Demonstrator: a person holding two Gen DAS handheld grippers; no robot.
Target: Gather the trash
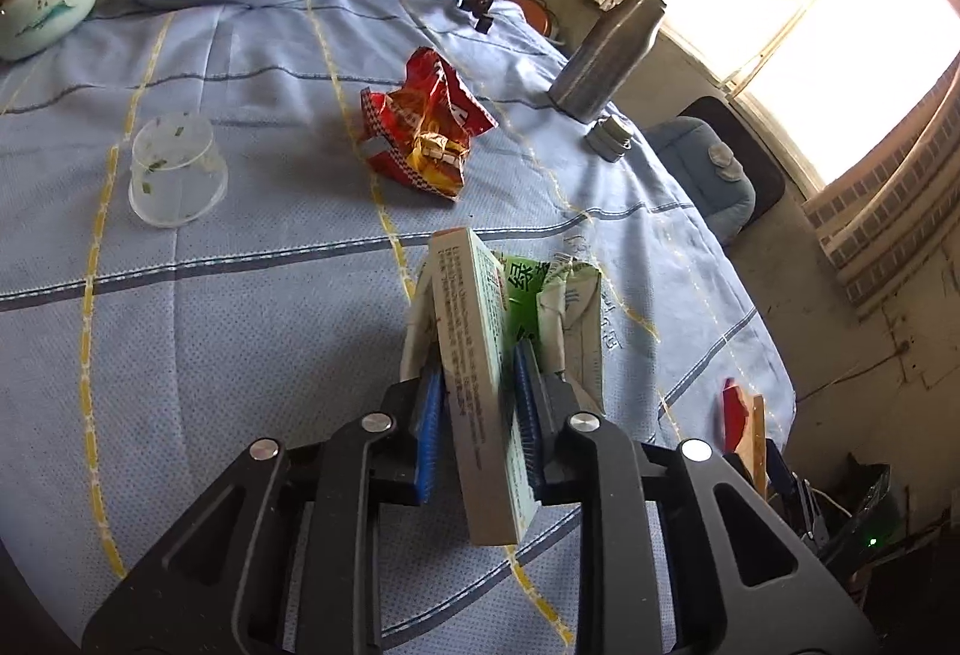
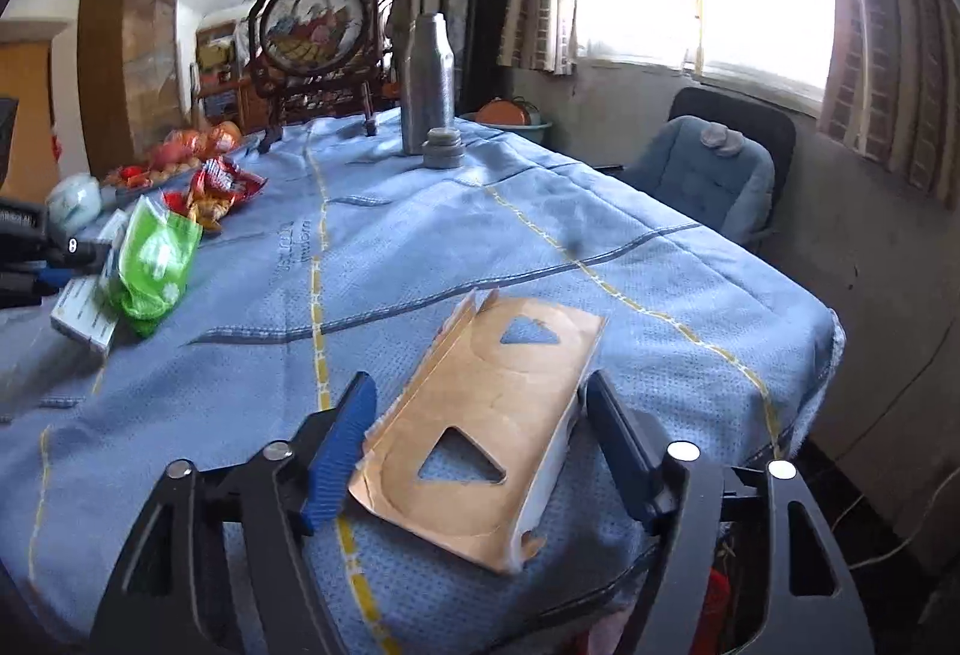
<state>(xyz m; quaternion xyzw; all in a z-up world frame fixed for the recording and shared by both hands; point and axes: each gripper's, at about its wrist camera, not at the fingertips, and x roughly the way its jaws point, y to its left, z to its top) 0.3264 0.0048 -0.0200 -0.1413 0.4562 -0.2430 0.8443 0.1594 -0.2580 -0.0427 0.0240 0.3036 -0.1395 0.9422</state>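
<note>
Brown card: flattened cardboard piece [image 2: 480,433] lies near the table's window-side corner, between the right gripper [image 2: 480,451] fingers, jaws spread, not yet gripping
Advice: close squarely across its long edges
Left gripper [image 1: 477,415]: clenched on a pale carton [image 1: 480,373]
Farther: red snack bag [image 1: 426,127] mid-tablecloth [image 1: 240,325], still uncollected

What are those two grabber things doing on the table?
A person is tidying up trash with a grabber in each hand. The left gripper is squeezed shut on a small pale box, with a green wrapper bunched right beside it. The right gripper is open, its fingers on either side of a flat brown cardboard piece lying on the blue tablecloth; it has not pinched it yet. A crumpled red snack bag and a clear plastic cup are waiting.
</note>
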